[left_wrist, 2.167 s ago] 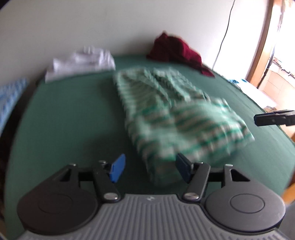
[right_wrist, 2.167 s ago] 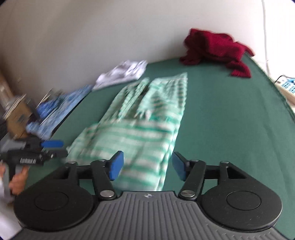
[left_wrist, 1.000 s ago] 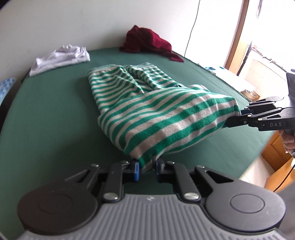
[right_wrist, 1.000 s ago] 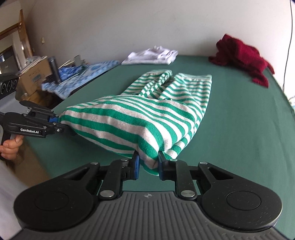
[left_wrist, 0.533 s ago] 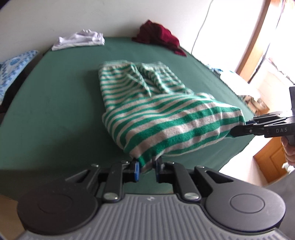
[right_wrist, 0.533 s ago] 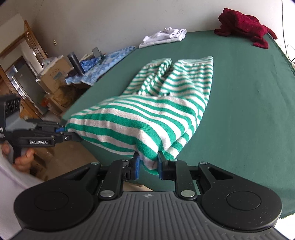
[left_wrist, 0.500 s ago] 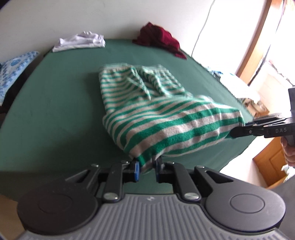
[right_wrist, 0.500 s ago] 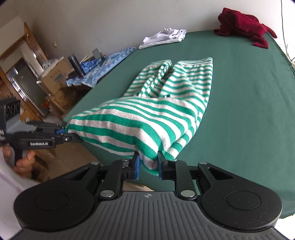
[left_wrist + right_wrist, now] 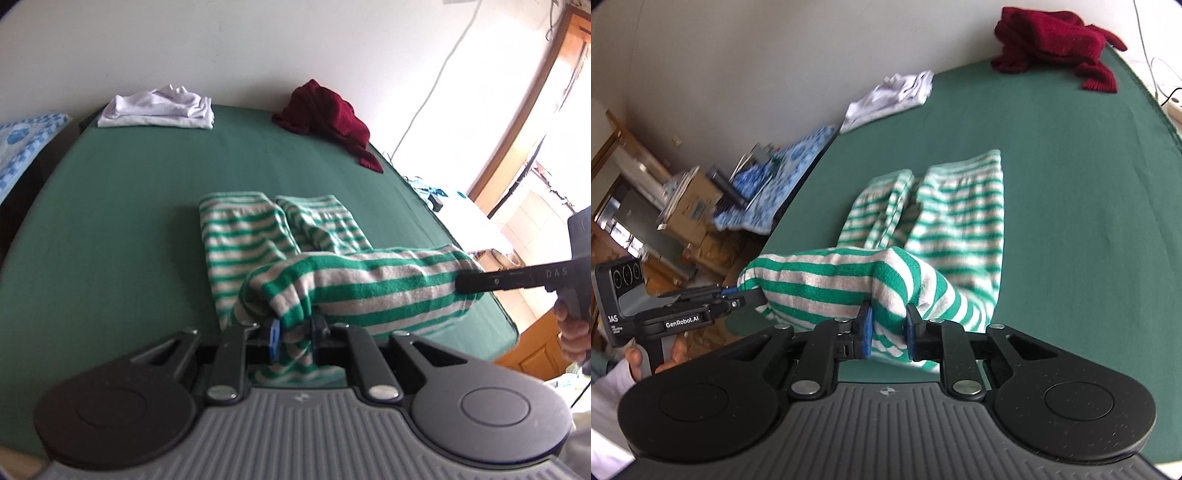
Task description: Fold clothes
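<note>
A green-and-white striped garment [image 9: 258, 236] lies on the green table [image 9: 110, 206]; its two far legs rest flat and its near end is lifted. My left gripper [image 9: 293, 338] is shut on one near corner of it. My right gripper [image 9: 888, 334] is shut on the other near corner. The cloth [image 9: 960, 214] hangs stretched between the two grippers, above the table's near edge. The right gripper shows at the right of the left wrist view [image 9: 469, 286]; the left gripper shows at the left of the right wrist view [image 9: 753, 295].
A folded white garment [image 9: 159, 109] and a dark red garment [image 9: 325, 110] lie at the far end of the table. A blue patterned cloth [image 9: 783, 170], cardboard boxes [image 9: 690, 206] and a wooden door frame [image 9: 517, 122] flank the table.
Both grippers have carried the lifted near end higher and forward over the flat legs. The garment looks shorter on the table. Both grips have held.
</note>
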`<state>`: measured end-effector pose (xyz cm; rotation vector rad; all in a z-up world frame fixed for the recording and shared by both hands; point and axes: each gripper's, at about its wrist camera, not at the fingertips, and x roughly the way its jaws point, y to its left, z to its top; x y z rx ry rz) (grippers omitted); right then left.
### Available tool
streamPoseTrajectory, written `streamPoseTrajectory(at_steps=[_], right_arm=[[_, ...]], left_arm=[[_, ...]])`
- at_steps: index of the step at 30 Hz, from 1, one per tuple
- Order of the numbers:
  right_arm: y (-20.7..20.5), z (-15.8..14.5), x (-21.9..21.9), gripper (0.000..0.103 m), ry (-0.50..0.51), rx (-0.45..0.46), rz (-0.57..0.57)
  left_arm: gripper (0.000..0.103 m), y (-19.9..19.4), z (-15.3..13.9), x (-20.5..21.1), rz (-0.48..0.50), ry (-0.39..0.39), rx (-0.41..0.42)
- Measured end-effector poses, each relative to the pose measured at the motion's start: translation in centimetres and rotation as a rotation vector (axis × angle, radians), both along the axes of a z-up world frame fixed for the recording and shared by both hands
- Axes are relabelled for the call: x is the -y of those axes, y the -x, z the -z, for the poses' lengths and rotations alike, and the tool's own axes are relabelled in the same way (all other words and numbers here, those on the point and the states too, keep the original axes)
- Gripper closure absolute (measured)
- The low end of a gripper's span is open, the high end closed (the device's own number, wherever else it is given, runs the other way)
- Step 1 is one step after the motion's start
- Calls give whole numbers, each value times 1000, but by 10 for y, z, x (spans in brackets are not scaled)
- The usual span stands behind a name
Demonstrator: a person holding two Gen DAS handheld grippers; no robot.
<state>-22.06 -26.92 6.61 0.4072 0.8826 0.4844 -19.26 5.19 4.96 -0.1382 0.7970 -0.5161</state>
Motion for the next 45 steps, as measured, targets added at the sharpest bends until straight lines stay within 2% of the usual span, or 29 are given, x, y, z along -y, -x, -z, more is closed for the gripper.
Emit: streamPoseTrajectory(at_steps=[6, 11, 12, 13, 14, 15, 16, 18, 19, 21, 23, 24, 25, 26, 28, 32, 35, 37, 40, 42, 43, 45], right_arm=[[-31, 11, 0, 84, -17, -13, 98], [-54, 40, 5, 69, -99, 12, 228], [-55, 42, 7, 68, -103, 18, 248], [-54, 40, 8, 66, -99, 30, 271], [-52, 37, 10, 61, -92, 45, 292], [-48, 32, 11, 58, -73, 74, 309], [-45, 27, 11, 53, -50, 103, 320], [-44, 23, 9, 48, -32, 132, 330], [-48, 25, 8, 40, -42, 130, 331], [-63, 35, 6, 39, -46, 86, 337], [-73, 48, 3, 40, -69, 51, 335], [-77, 54, 1, 44, -83, 33, 335], [-78, 58, 2, 55, -102, 14, 337], [-78, 58, 4, 63, -117, -2, 326], [-75, 50, 8, 69, -139, -15, 286], [-74, 37, 12, 71, -129, -53, 186], [-87, 58, 7, 70, -136, -100, 180], [-93, 73, 1, 70, -95, -85, 186], [-89, 71, 5, 65, -92, -42, 180], [-81, 53, 17, 61, -81, 7, 175], [-75, 41, 23, 61, -65, 58, 188], [-66, 17, 26, 61, 36, 179, 194]], left_arm=[[94, -51, 15, 6, -1, 8, -55], [93, -80, 32, 1, -12, 18, -106], [89, -83, 34, -1, -6, 21, -117], [80, -84, 35, -5, -2, 22, -118], [76, -84, 34, -8, 2, 22, -111], [63, -84, 33, -12, 6, 21, -104], [44, -84, 32, -16, 10, 21, -97], [36, -86, 34, -24, 3, 34, -85], [35, -91, 38, -24, 8, 59, -107], [35, -103, 48, -23, 30, 124, -173], [35, -111, 57, -15, 39, 142, -198], [42, -112, 58, -12, 49, 145, -198], [57, -111, 58, -9, 63, 148, -192], [61, -108, 56, -8, 75, 147, -184], [74, -98, 49, -15, 90, 153, -181], [77, -81, 53, -29, 68, 146, -229], [76, -77, 66, -23, 14, 112, -221], [67, -84, 70, -17, -6, 82, -212], [66, -84, 60, -14, 1, 43, -201], [60, -76, 44, -17, -4, -18, -147], [63, -72, 33, -20, -23, -46, -108], [67, -66, 15, -19, -50, -85, -26]])
